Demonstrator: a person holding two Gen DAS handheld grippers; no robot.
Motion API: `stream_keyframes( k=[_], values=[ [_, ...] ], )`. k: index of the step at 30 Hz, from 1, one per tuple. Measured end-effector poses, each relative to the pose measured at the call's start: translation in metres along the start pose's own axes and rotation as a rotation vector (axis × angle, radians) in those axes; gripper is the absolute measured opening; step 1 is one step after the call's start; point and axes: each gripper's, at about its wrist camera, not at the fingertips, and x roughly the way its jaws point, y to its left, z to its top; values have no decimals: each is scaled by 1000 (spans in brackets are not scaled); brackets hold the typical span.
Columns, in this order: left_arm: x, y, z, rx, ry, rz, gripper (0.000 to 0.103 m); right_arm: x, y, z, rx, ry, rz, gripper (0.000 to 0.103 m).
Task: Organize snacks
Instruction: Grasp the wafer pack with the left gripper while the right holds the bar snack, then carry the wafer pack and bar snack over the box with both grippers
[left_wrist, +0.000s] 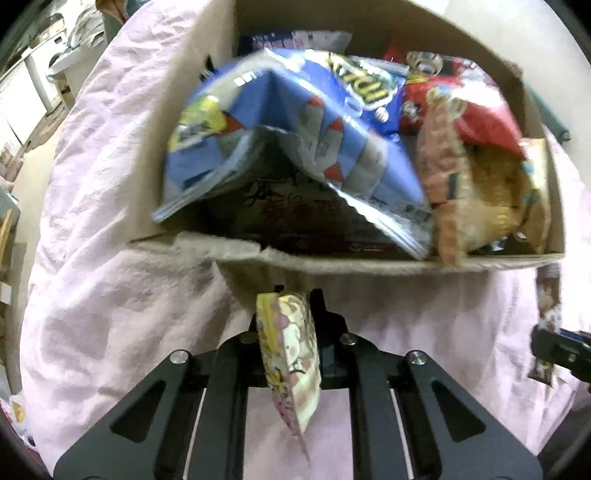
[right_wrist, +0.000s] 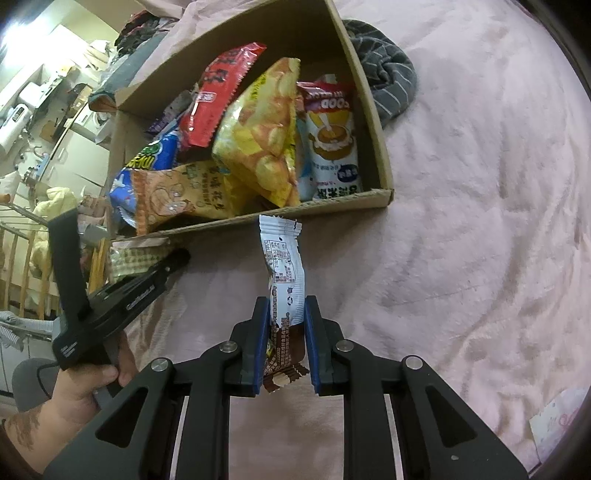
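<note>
On the pink bedspread (right_wrist: 461, 229) an open cardboard box (right_wrist: 373, 110) is sitting, crammed with snack bags. Among them, a blue bag (left_wrist: 295, 129) is lying folded on top at the left side of the box in the left wrist view, with a red bag (left_wrist: 476, 118) and a tan peanut bag (left_wrist: 447, 181) leaning beside it. From the right wrist view, a yellow chip bag (right_wrist: 266, 133) is standing tilted in the middle, a red packet (right_wrist: 221, 96) is leaning behind it, and a milk-tea pouch (right_wrist: 332, 140) is resting against the right wall.

Just outside the box's near wall, the left gripper (left_wrist: 286, 332) is holding a small pastel cartoon packet (left_wrist: 291, 365); its jaws are clenched on the packet, which is standing edge-on between them. A hand (right_wrist: 88, 384) is gripping that tool's handle at the lower left of the right wrist view.

The right gripper (right_wrist: 286, 343) is grasping a slim white-and-brown wafer bar (right_wrist: 282, 273), its blue-padded jaws pressing on the lower part of the wrapper while the upper end is reaching almost to the box's front edge. A grey striped cloth (right_wrist: 388, 85) is lying on the bed just beside the box's far right corner.
</note>
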Motion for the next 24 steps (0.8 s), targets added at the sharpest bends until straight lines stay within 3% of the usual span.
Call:
stream_keyframes(
  k=[7,16,18,24],
  values=[
    [-42,11,-7,-16,-52,-73,9,-13,10,1,-11,-19,26,20],
    [-92,-6,-36,36,-96,-3,9,-24,15,-2,-28,-37,57,20],
    [-98,-1,-36,38,-115,32,9,-29,18,-4,-33,-45,63,20],
    [-118,9,-9,47,-176,28,9,-48,28,2,-50,-113,94,20]
  ],
)
